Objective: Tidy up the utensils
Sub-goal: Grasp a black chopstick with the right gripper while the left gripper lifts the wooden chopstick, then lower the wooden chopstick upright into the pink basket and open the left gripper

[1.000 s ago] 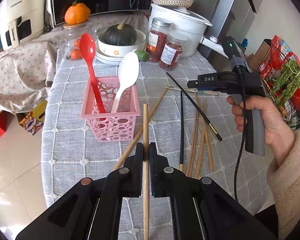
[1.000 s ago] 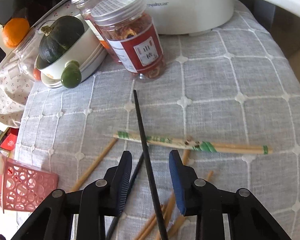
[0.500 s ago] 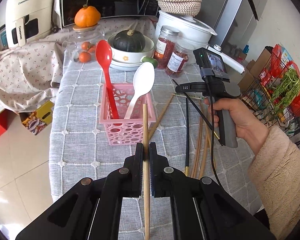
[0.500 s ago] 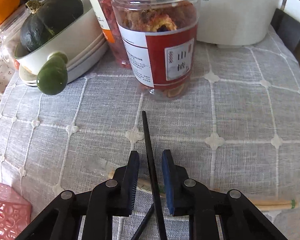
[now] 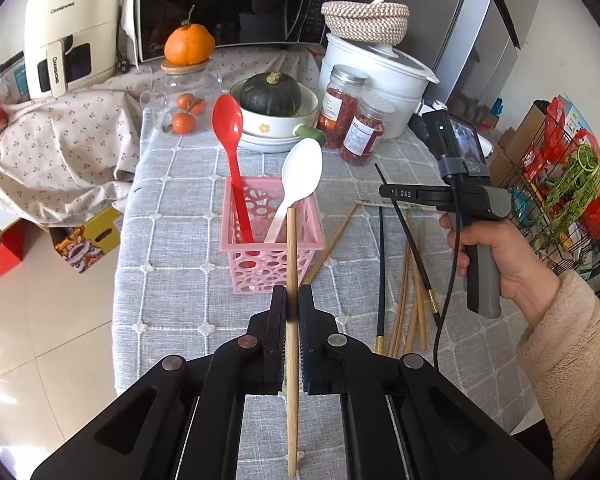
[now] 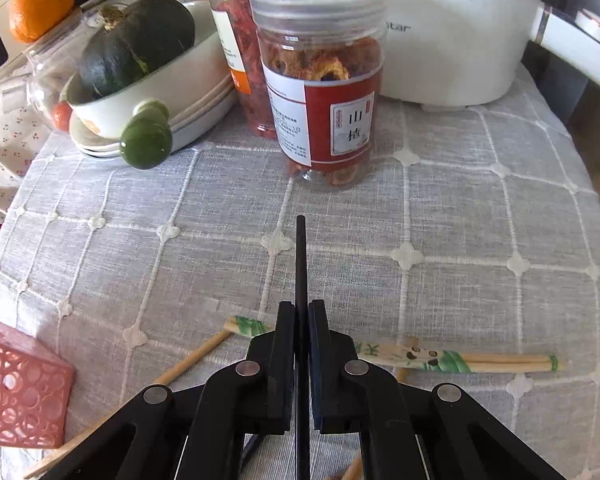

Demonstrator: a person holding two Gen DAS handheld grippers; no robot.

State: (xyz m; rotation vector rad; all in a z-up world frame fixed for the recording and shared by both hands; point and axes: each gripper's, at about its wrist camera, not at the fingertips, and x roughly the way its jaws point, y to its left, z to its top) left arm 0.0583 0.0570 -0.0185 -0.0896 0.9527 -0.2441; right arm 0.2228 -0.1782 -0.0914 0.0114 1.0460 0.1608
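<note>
**A:** Which step was it?

**B:** Mid-transfer, by my read. Left gripper (image 5: 292, 300) was clamped on a plain round wooden chopstick (image 5: 291, 280), lifted off the cloth, tip lined up with the near rim of the pink perforated plastic basket (image 5: 274, 268). Right gripper (image 6: 301, 312) was pinched tight on a thin black chopstick (image 6: 300, 264), also raised, over the far right part of the grey checked tablecloth (image 6: 460, 220).

**A:** Next move?

**B:** Probably tilt the wooden stick tip-down and release it inside the basket rim. It needed clearance from the two spoon handles. The black one would follow, and had to travel left to get there.

**A:** Basket contents?

**B:** Long red plastic spoon (image 5: 230, 136) at the left side, white plastic spoon (image 5: 300, 176) leaning to the right. No chopsticks in it that I could see.

**A:** What was left on the table?

**B:** A second black chopstick (image 5: 381, 272) and a bundle of bare wooden chopsticks (image 5: 414, 304) near the right edge, plus a printed bamboo pair (image 6: 460, 361) lying crosswise under the right gripper.

**A:** Other containers?

**B:** Toward the far edge: clear glass teapot holding small oranges (image 5: 184, 114), white ceramic bowl (image 5: 284, 120) holding a dark green squash (image 5: 271, 94), two clear plastic jars of red dried fruit (image 6: 324, 92), lids on. White rice cooker (image 5: 374, 76) shut.
</note>
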